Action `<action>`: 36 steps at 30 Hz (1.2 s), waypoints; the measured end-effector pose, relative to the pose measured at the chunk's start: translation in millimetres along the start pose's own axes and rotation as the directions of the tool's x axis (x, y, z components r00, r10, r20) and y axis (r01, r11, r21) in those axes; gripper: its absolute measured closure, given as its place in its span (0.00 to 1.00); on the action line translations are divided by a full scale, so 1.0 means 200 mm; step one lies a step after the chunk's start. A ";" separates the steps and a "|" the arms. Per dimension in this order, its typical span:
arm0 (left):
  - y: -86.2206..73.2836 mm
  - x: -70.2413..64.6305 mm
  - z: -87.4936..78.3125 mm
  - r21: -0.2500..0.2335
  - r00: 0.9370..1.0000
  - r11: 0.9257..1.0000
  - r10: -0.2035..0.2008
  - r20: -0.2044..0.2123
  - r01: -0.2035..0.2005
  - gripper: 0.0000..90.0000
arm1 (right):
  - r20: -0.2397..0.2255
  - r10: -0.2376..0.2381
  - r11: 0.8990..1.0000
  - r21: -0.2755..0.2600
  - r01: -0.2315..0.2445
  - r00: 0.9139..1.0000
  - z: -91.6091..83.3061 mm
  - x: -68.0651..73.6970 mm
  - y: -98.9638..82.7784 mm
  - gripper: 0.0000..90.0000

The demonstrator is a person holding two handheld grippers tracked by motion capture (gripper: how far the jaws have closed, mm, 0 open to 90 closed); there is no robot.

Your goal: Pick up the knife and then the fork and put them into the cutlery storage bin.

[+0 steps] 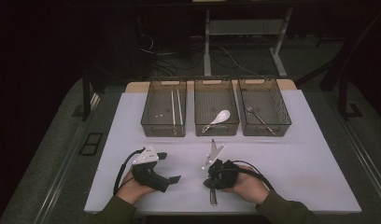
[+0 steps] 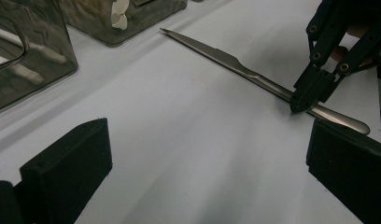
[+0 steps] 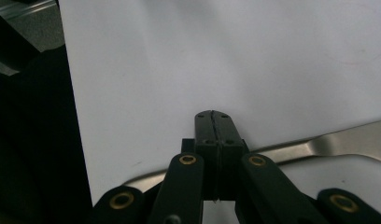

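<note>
Steel knife [image 2: 254, 74] lies flat on the white table [image 1: 291, 158], near edge, handle toward the person, tip toward the bins. Right gripper [image 3: 215, 125] is down on it mid-handle, jaws pinched together over the metal; looks like a grip, though whether it has real purchase is hard to tell. Left gripper [image 1: 166, 168] sits just beside, jaws wide, holding nothing. Step in hand, as I read it: picking up the knife to sort it. Three mesh bins stand well beyond: left bin [image 1: 163, 108] has chopsticks [image 1: 176, 108], middle bin [image 1: 216, 107] a spoon [image 1: 218, 118], right bin [image 1: 264, 106] a fork [image 1: 258, 116]. Next: lift level, keep the thin handle from pivoting, then choose a bin, probably the right one.
</note>
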State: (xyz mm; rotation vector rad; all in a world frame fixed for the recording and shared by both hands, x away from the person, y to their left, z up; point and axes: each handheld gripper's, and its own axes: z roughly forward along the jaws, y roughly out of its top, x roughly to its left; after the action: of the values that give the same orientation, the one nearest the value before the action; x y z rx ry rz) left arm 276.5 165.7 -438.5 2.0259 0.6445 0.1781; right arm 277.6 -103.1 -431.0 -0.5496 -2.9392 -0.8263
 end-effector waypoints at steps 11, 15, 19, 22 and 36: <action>0.00 0.00 -0.01 0.002 1.000 1.000 0.002 0.000 -0.002 0.00 | 0.047 0.041 0.999 0.032 -0.042 0.998 -0.08 -0.02 -0.11 1.00; 0.00 0.00 0.00 -0.001 1.000 1.000 0.000 0.000 0.000 0.00 | 0.063 0.073 0.997 0.030 -0.075 0.995 -0.12 -0.06 -0.15 1.00; 0.00 0.00 0.00 -0.001 1.000 1.000 -0.001 0.001 0.001 0.00 | 0.068 0.092 0.995 0.030 -0.094 0.993 -0.16 -0.08 -0.17 0.99; 0.00 0.00 0.00 -0.001 1.000 1.000 -0.002 0.001 0.002 0.00 | 0.059 0.102 0.994 0.038 -0.105 0.993 -0.17 -0.09 -0.14 0.99; 0.01 0.00 0.00 -0.007 1.000 1.000 -0.001 0.002 0.001 0.00 | 0.116 0.155 0.965 0.195 -0.175 0.981 -0.07 -0.14 0.07 0.83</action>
State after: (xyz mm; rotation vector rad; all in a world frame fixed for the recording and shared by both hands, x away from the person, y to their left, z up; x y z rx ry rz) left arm 276.5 165.8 -437.1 2.0184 0.6432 0.1778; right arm 308.9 -108.1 -415.8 -0.8280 -2.9649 -0.4859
